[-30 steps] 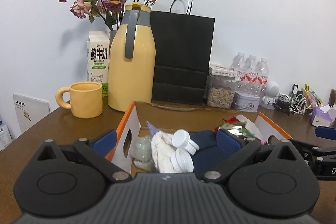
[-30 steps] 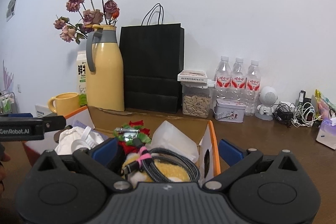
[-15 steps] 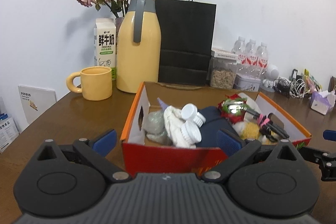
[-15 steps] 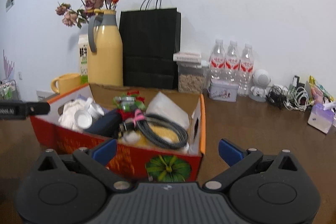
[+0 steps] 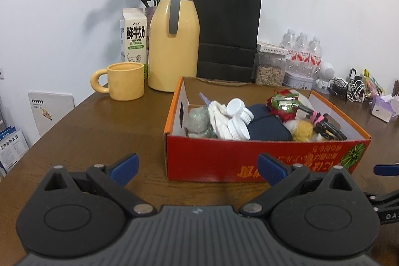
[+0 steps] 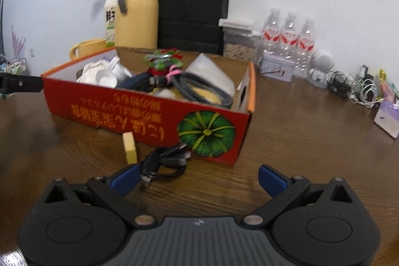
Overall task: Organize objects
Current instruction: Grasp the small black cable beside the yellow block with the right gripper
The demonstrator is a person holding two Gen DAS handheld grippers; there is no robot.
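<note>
A red cardboard box (image 6: 149, 114) with an orange rim sits open on the desk (image 6: 299, 153), crammed with white bottle caps (image 5: 238, 120), a white cloth (image 5: 218, 116), a dark blue pouch (image 5: 268, 127), a coiled braided cable (image 6: 199, 91) and red-green foil trim (image 5: 283, 102). Before its printed front wall lie a pale yellow eraser block (image 6: 129, 147), upright, and just beside it a bundled black cable (image 6: 164, 161).
</note>
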